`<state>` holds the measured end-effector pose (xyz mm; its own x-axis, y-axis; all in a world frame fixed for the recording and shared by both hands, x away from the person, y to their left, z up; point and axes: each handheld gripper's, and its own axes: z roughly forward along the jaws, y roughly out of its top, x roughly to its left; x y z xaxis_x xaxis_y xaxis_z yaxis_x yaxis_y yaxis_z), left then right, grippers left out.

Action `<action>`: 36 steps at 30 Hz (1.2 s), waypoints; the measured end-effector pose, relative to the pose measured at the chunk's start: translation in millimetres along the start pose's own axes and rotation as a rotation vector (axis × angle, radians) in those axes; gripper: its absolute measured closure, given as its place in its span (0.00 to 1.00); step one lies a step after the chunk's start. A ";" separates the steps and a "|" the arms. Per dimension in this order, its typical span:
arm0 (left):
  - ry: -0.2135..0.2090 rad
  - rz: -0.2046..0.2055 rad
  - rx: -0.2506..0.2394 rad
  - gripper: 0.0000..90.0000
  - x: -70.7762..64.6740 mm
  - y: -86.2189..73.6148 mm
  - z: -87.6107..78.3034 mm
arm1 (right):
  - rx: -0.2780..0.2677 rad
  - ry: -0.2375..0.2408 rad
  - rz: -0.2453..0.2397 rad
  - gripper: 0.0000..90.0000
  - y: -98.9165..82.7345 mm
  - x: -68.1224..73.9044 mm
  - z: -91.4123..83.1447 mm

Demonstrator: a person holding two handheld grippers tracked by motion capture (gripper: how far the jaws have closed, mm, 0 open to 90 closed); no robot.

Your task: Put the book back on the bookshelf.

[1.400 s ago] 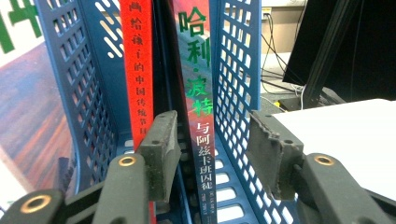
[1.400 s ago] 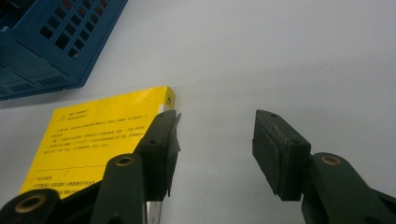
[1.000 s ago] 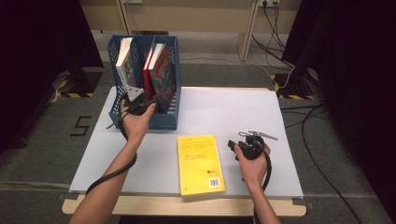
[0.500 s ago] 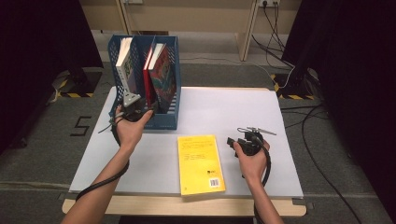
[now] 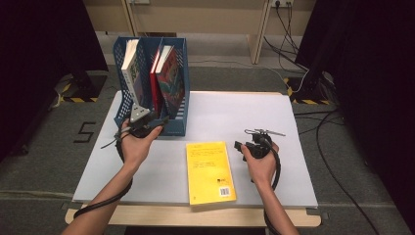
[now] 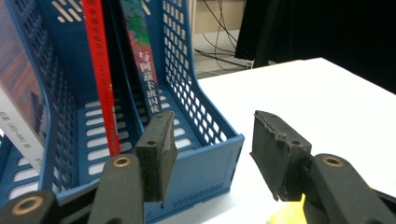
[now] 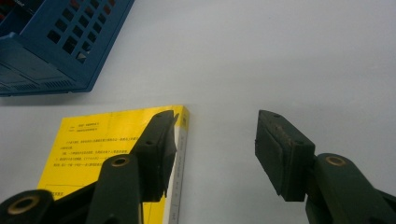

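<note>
A yellow book (image 5: 209, 171) lies flat on the white table, its spine towards my right gripper (image 5: 242, 147). That gripper hovers just right of the book, jaws open and empty; in the right gripper view (image 7: 215, 126) the left jaw overlaps the yellow book's (image 7: 93, 154) spine edge. My left gripper (image 5: 156, 122) sits at the front of the blue file rack (image 5: 173, 128). Its jaws (image 6: 210, 126) are open, empty and have just been closing a little, straddling the rack's front right corner (image 6: 205, 158). The rack holds a pale book (image 5: 131, 68), a red book (image 5: 156, 73) and a colourful book (image 5: 171, 78).
The white table top (image 5: 235, 112) is bare to the right of the rack and behind the yellow book. Cables (image 5: 313, 122) run over the floor at the right. Dark curtains flank the table on both sides.
My left hand has drawn back a little from the rack towards the person. The right hand has stayed by the yellow book.
</note>
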<state>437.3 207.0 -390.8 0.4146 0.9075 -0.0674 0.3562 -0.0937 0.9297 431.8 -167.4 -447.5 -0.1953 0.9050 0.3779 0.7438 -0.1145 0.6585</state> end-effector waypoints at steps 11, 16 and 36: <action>-0.043 0.014 0.045 0.54 -5.0 -14.7 -7.7 | 0.034 0.003 -0.004 0.53 6.3 4.6 8.9; -0.055 0.015 0.059 0.53 -6.6 -21.3 -11.3 | 0.037 0.007 -0.010 0.53 9.9 7.6 12.5; -0.176 0.028 0.175 0.55 -33.3 -59.8 -1.4 | 0.105 0.015 -0.036 0.51 23.3 16.0 32.5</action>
<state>401.1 182.9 -443.7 0.5605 0.8195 -0.1194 0.4761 -0.2009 0.8561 466.8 -142.4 -447.2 -0.2323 0.9015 0.3652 0.7989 -0.0374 0.6003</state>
